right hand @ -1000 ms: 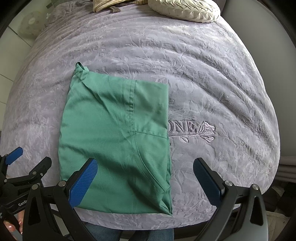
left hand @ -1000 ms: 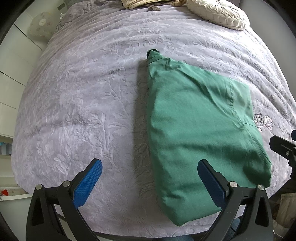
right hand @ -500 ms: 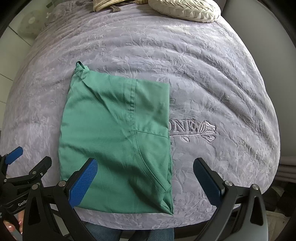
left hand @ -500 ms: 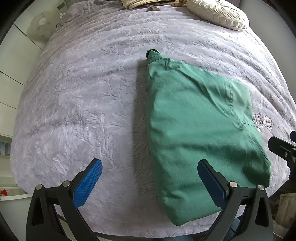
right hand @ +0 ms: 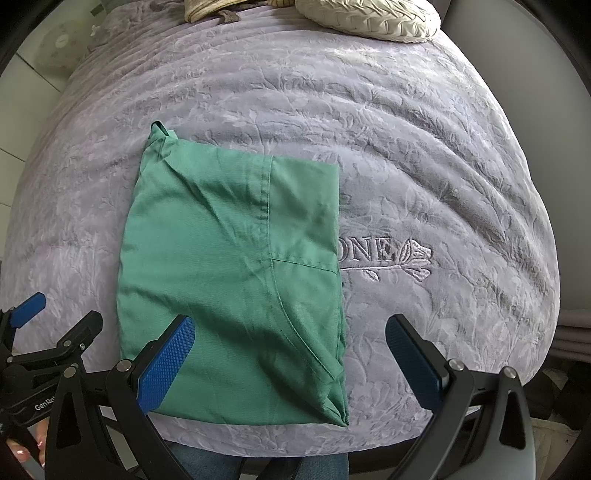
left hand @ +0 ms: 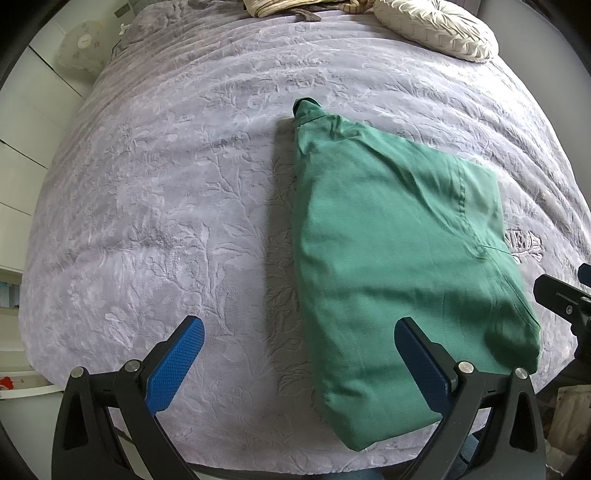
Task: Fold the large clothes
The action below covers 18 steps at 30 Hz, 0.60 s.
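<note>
A green garment (left hand: 391,258) (right hand: 236,280) lies folded into a flat rectangle on the lilac bedspread (left hand: 166,206) (right hand: 424,155), its near edge close to the bed's front edge. A small bunched corner sticks out at its far left. My left gripper (left hand: 299,354) hovers open above the bed's near edge, left finger over bare bedspread, right finger over the garment's near left part. My right gripper (right hand: 290,350) is open too, held over the garment's near right corner. Neither holds anything.
A cream pleated cushion (left hand: 436,29) (right hand: 369,18) and a beige striped cloth (left hand: 280,7) lie at the head of the bed. Embroidered lettering (right hand: 380,254) shows right of the garment. White cabinets (left hand: 22,147) stand left. A person's jeans (right hand: 258,461) show below.
Both grippers have hardly shifted; the garment lies as before and both stay open.
</note>
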Available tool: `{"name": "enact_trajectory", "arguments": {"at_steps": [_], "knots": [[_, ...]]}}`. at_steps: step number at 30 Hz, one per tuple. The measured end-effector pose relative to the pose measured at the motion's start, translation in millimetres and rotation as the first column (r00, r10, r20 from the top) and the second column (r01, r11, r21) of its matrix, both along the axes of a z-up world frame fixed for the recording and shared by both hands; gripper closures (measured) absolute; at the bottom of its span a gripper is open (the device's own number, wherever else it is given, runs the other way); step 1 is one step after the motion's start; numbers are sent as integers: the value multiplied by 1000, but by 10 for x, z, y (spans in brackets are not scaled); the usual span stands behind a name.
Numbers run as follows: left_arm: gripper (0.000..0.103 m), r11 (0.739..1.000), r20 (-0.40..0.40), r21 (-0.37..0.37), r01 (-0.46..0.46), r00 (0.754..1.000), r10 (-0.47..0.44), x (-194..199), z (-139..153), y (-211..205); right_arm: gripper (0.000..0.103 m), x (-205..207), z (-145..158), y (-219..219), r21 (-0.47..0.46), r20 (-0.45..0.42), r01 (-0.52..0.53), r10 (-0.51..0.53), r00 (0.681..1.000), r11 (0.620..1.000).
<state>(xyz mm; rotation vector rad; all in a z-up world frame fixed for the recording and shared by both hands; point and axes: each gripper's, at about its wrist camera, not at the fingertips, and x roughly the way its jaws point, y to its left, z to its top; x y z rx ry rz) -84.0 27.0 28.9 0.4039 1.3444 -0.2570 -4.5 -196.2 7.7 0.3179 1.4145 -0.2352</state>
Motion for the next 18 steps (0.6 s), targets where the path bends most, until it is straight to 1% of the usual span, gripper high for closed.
{"name": "enact_trajectory", "arguments": {"at_steps": [7, 18], "knots": [[0, 1000, 0, 5, -9, 1000, 9, 4, -18, 25, 0, 3, -1, 17, 1, -1, 1, -1, 1000, 1000], [0, 1000, -7, -8, -13, 1000, 13, 12, -23, 66, 0, 9, -4, 40, -2, -5, -2, 2, 1000, 1000]]}}
